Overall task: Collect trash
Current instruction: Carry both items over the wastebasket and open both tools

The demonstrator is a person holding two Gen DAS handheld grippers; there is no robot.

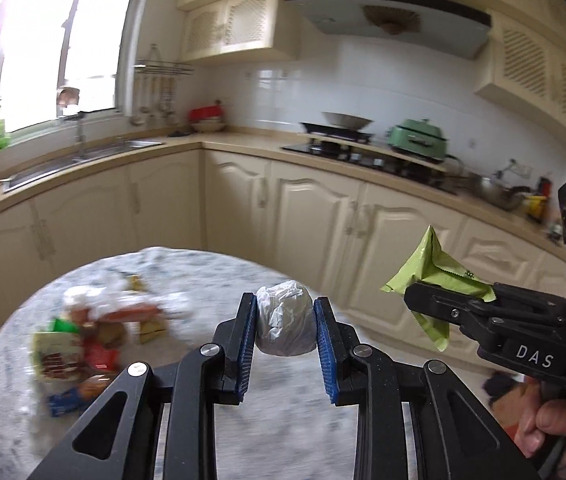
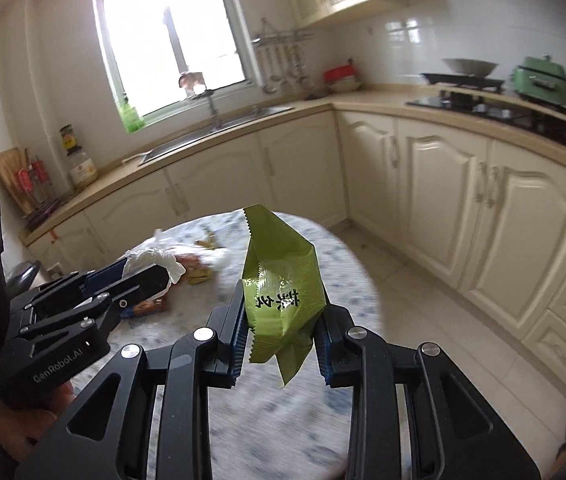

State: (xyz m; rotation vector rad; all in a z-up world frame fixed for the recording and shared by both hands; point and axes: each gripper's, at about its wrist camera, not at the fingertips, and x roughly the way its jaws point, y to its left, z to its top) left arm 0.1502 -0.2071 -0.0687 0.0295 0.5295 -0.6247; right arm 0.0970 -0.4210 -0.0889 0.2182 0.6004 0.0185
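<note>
My left gripper (image 1: 285, 320) is shut on a crumpled white plastic wad (image 1: 285, 322), held above the round marble table (image 1: 203, 276). It also shows in the right wrist view (image 2: 151, 270) with the white plastic wad (image 2: 151, 260) at its tips. My right gripper (image 2: 281, 320) is shut on a green snack wrapper (image 2: 279, 280) with black characters, held over the table (image 2: 323, 248). In the left wrist view the right gripper (image 1: 435, 304) holds the green wrapper (image 1: 435, 272) to the right of my left gripper. A pile of wrappers and packets (image 1: 83, 336) lies on the table's left side.
Cream kitchen cabinets (image 1: 323, 208) run behind the table, with a sink (image 1: 83, 156) under the window and a stove (image 1: 363, 152) with a green pot (image 1: 419, 140). Tiled floor (image 2: 443, 312) lies right of the table. More wrappers (image 2: 199, 264) lie beyond the left gripper.
</note>
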